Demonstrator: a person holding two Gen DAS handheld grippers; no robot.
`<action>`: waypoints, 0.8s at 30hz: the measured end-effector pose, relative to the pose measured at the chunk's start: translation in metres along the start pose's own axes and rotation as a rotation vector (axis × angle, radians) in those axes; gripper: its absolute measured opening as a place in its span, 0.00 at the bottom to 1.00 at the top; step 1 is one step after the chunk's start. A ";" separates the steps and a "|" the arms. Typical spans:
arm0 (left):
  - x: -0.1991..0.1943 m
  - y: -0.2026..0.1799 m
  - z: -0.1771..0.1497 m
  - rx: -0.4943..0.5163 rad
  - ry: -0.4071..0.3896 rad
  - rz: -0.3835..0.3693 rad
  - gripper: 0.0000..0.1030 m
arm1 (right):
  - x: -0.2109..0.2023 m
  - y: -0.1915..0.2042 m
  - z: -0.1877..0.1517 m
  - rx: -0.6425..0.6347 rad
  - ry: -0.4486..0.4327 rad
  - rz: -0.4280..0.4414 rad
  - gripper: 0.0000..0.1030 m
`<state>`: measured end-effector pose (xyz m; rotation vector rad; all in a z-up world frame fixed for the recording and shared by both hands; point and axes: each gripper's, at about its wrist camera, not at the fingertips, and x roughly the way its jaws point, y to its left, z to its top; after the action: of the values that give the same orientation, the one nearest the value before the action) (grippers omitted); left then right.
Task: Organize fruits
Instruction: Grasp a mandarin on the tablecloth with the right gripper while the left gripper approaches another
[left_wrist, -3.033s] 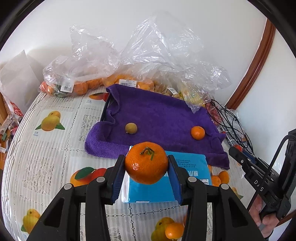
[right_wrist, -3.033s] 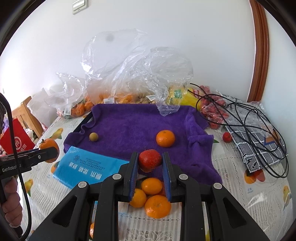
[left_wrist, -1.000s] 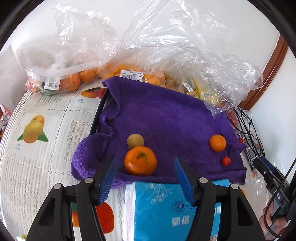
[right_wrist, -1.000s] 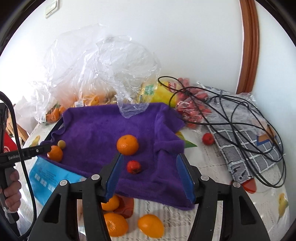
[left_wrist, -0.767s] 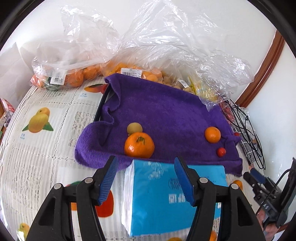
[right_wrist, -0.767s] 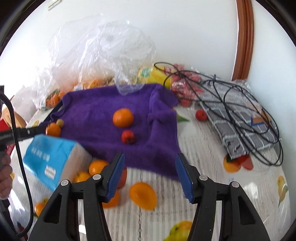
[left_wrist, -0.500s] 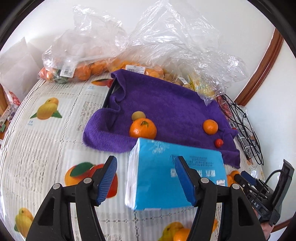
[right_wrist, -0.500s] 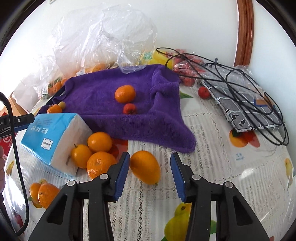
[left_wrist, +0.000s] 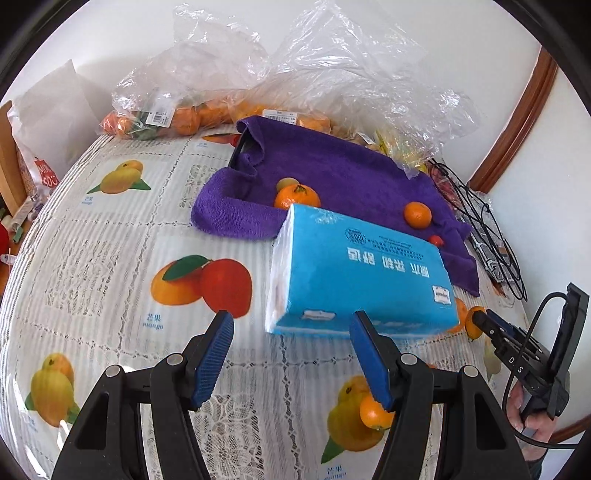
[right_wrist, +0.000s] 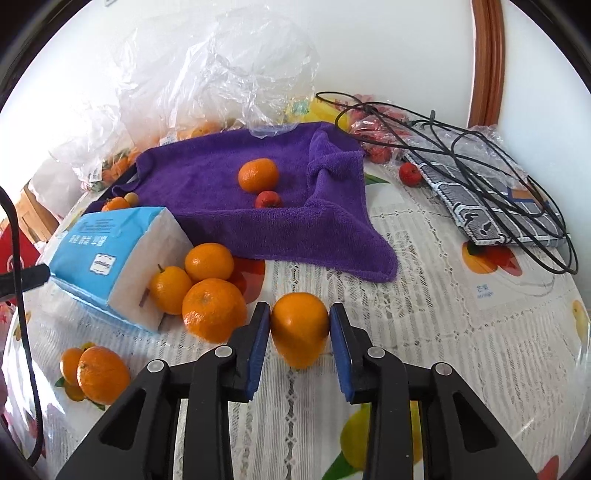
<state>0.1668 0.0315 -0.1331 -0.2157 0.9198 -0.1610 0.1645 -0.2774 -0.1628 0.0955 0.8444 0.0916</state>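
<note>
My right gripper (right_wrist: 299, 334) has its blue pads against a smooth oval orange fruit (right_wrist: 299, 330) on the fruit-print tablecloth (right_wrist: 461, 332), just beside three round tangerines (right_wrist: 207, 284) | my left gripper (left_wrist: 291, 354) gapes wide, holding nothing, near the blue tissue pack (left_wrist: 362, 273) | purple towel (right_wrist: 295, 210) carries other fruit.

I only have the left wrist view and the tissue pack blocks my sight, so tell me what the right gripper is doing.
Observer: The right gripper has its pads against both sides of an oval orange fruit, which rests on the tablecloth.
Operator: Report what lies behind the pack.
Observer: Three oranges cluster against the white end of the tissue pack.
Operator: Name any fruit off the towel, further right.
Observer: One small red fruit lies on the tablecloth beside the black cables, off the purple towel.
</note>
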 end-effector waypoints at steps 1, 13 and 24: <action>-0.001 -0.002 -0.003 0.009 0.004 -0.006 0.61 | -0.004 0.000 -0.001 0.000 -0.006 -0.001 0.25; 0.001 -0.026 -0.028 0.073 0.046 -0.050 0.62 | -0.012 -0.001 -0.009 0.004 -0.023 0.008 0.30; 0.014 -0.022 -0.033 0.076 0.084 -0.076 0.62 | 0.025 -0.002 0.000 -0.001 0.030 0.000 0.33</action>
<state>0.1476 0.0031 -0.1582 -0.1744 0.9878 -0.2767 0.1807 -0.2765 -0.1815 0.0934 0.8744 0.0941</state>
